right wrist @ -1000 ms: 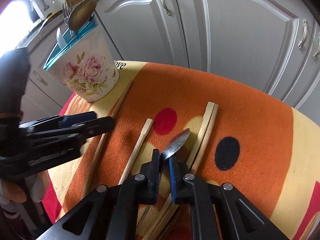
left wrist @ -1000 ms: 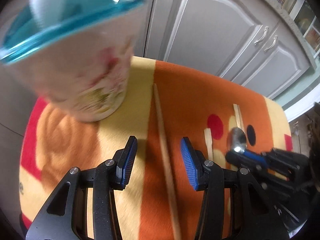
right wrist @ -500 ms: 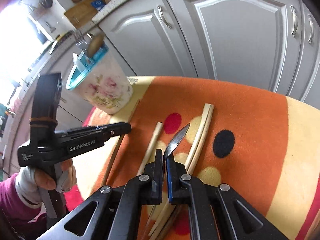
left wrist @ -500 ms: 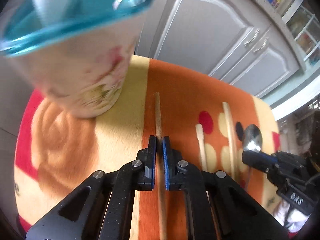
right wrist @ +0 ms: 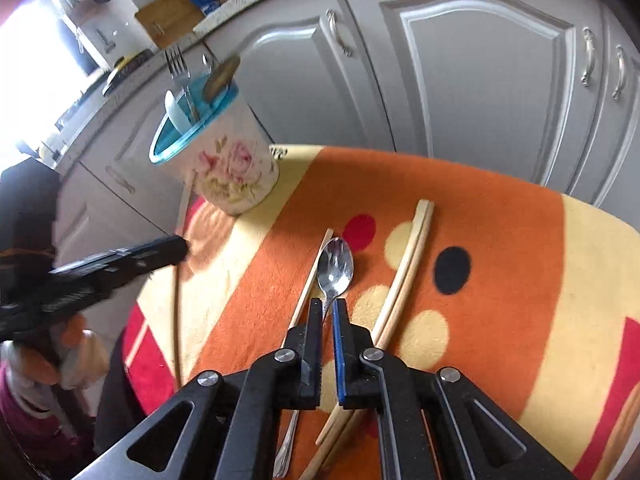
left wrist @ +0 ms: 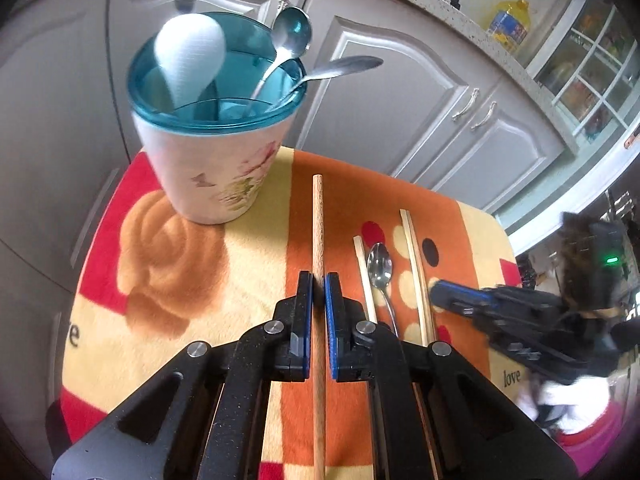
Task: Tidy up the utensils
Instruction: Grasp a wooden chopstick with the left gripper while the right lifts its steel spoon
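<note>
My left gripper is shut on a long wooden stick and holds it raised above the blanket, pointing toward the cabinets. My right gripper is shut on the neck of a metal spoon, bowl facing up. The floral utensil cup with a teal rim stands at the far left and holds a white spoon, metal spoons and a fork. It also shows in the right wrist view. A single chopstick and a chopstick pair lie on the blanket.
The orange, yellow and red blanket covers a small table in front of grey cabinet doors. In the left wrist view the right gripper is at the right edge. The left gripper is at the left in the right wrist view.
My left gripper closed on the wooden stick and lifted it, pulling back from the cup. My right gripper kept hold of the spoon, which turned bowl up.
</note>
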